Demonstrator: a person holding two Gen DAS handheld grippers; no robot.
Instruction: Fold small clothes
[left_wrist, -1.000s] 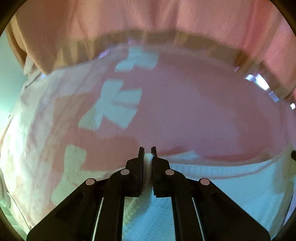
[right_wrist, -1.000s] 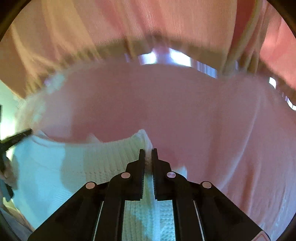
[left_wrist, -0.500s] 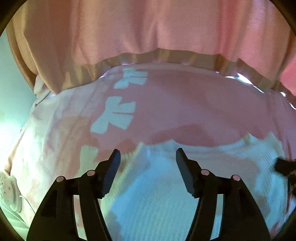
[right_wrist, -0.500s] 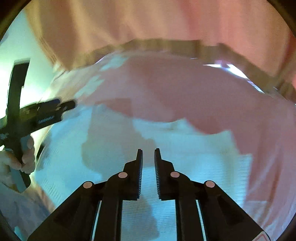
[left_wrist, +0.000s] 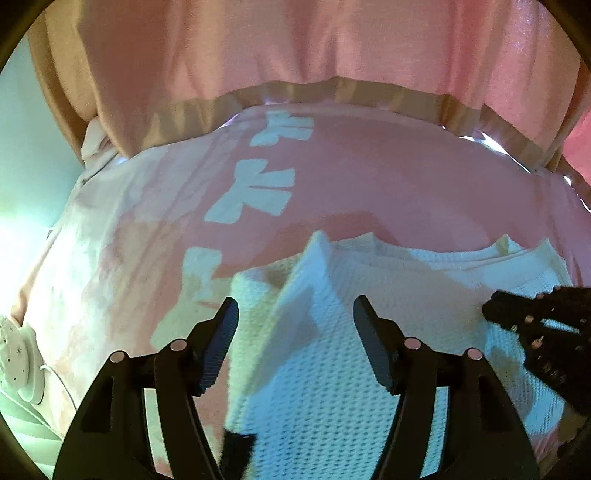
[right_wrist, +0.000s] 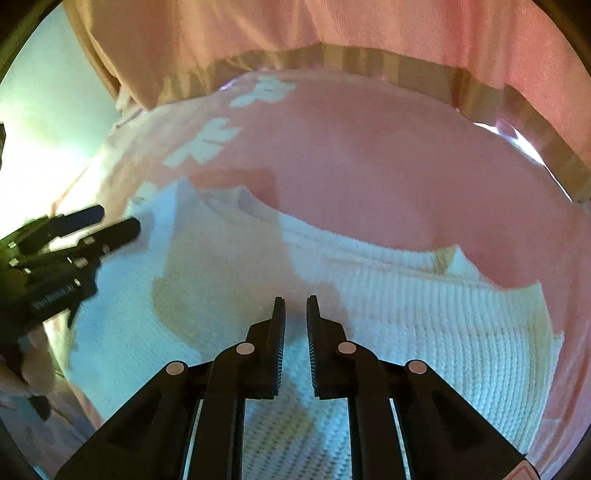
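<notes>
Black fingers of the left gripper (left_wrist: 295, 325) stand wide apart, released, over a white waffle-knit garment (left_wrist: 332, 369) with nothing between them. The right gripper (right_wrist: 295, 314) hangs over the same garment, its jaws nearly together with a narrow gap and no cloth in it. The garment lies on a pink sheet (left_wrist: 388, 184) printed with pale shapes. Only the left view shows a raised fold (left_wrist: 310, 269) running up between its fingers, a white round device (left_wrist: 18, 354) with a cord at the sheet's left edge, and the right gripper at the garment's right side. Only the right view shows the garment's ribbed edge (right_wrist: 461, 317) and the hand (right_wrist: 22, 373) holding the left gripper. Pink cloth (right_wrist: 332, 29) hangs behind in both.
</notes>
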